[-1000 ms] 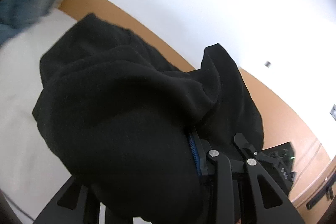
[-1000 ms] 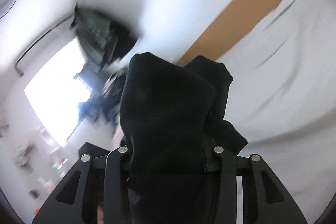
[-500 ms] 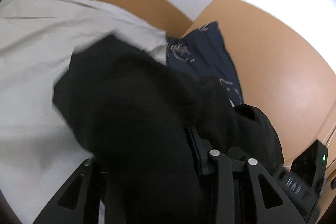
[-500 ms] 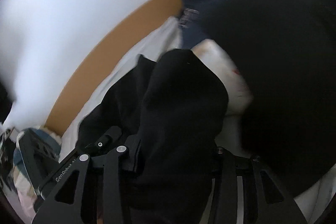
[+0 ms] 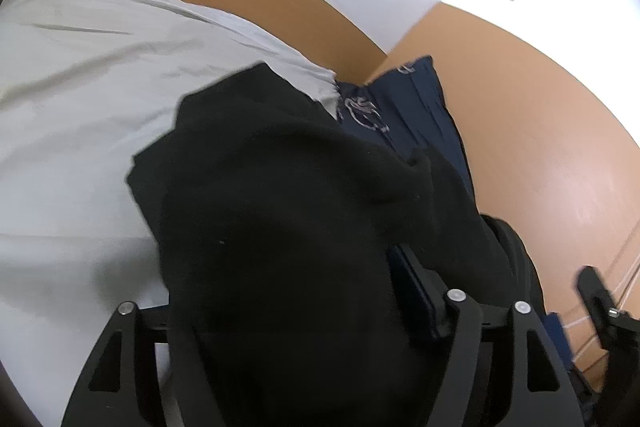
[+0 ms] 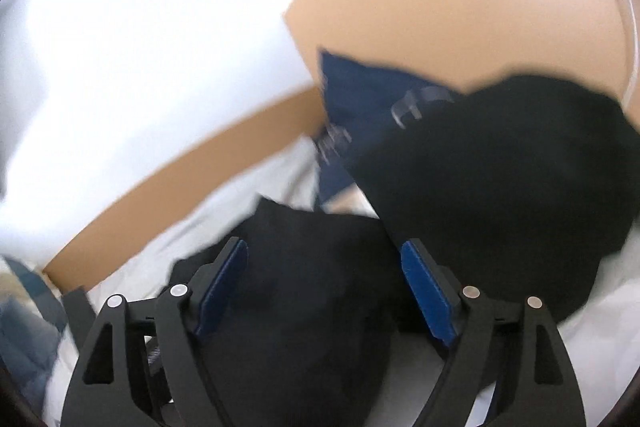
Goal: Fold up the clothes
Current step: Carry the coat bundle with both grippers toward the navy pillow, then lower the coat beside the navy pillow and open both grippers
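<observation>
The black garment (image 5: 280, 227) filled the lower centre of the left view, draped over the left gripper (image 5: 304, 311), whose grip I cannot tell; it lay on the white sheet (image 5: 80, 87). In the right view, the right gripper (image 6: 324, 287) stood wide over the garment (image 6: 312, 287), holding nothing. The laying-down step seemed in hand; next, probably smoothing and regrasping an edge.

Both tools are matte black plastic. The right gripper (image 6: 324, 275) has two forked, triangulated linkage arms with cut-out windows, silver round pivot screws at 8 and 4 o'clock, and ribbed blue pads (image 6: 430, 295) lining its jaws. The left gripper (image 5: 320, 307) shows matching black struts, silver screws and one dark blue pad edge.
</observation>
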Demonstrator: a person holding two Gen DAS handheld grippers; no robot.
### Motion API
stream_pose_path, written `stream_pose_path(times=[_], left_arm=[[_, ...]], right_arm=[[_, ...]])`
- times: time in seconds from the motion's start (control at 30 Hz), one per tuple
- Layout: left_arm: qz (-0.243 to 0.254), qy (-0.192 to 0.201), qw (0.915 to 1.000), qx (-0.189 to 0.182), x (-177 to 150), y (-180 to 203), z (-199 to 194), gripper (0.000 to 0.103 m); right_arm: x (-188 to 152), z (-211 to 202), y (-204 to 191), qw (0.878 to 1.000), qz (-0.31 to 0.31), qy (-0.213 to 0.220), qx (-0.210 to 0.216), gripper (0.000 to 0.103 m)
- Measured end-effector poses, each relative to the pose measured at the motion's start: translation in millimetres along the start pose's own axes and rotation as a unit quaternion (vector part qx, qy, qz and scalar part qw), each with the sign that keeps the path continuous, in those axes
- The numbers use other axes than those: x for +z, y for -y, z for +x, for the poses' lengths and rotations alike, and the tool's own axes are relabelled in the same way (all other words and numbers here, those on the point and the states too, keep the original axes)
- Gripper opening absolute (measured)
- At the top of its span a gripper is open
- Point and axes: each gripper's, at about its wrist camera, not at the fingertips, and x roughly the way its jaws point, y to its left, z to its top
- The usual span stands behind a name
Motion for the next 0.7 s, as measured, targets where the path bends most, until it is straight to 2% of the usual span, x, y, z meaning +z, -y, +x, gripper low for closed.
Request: stream_pose_path(times=[0.07,0.13,0.2,0.3,0.4,0.5,0.7], left_arm=[[0.007,0.006,0.9998,0.016,-3.9,-6.8,-17.6,0.079],[0.014,0.008,0.9993,0.034,-1.5,-8.0,-19.5,0.084],[0.021,0.01,0.9982,0.056,-0.4,-6.8,-17.5,0.089],[0.032,0.01,0.9964,0.078,-5.9,-9.4,-25.7,0.092],[0.037,-0.009,0.995,0.093,-3.6,-4.6,-20.8,0.092],[0.038,-0.014,0.9935,0.106,-6.2,-3.2,-29.4,0.092],[0.095,0.022,0.9846,0.145,-13.1,13.7,-36.7,0.093]], right_arm=[[-0.9,-7.6,-8.5,0.999,-0.019,0.024,0.018,0.082],[-3.2,-1.9,-16.9,0.999,-0.021,0.011,0.032,0.082],[-7.9,8.8,-12.3,0.999,-0.013,-0.018,0.03,0.081],[-16.7,28.0,-8.5,0.997,-0.024,-0.069,-0.001,0.077],[-27.8,73.1,12.3,0.99,-0.041,-0.13,-0.032,0.077],[-35.2,88.5,20.8,0.987,-0.046,-0.148,-0.048,0.088],[-33.9,93.4,29.6,0.989,-0.033,-0.136,-0.036,0.089]])
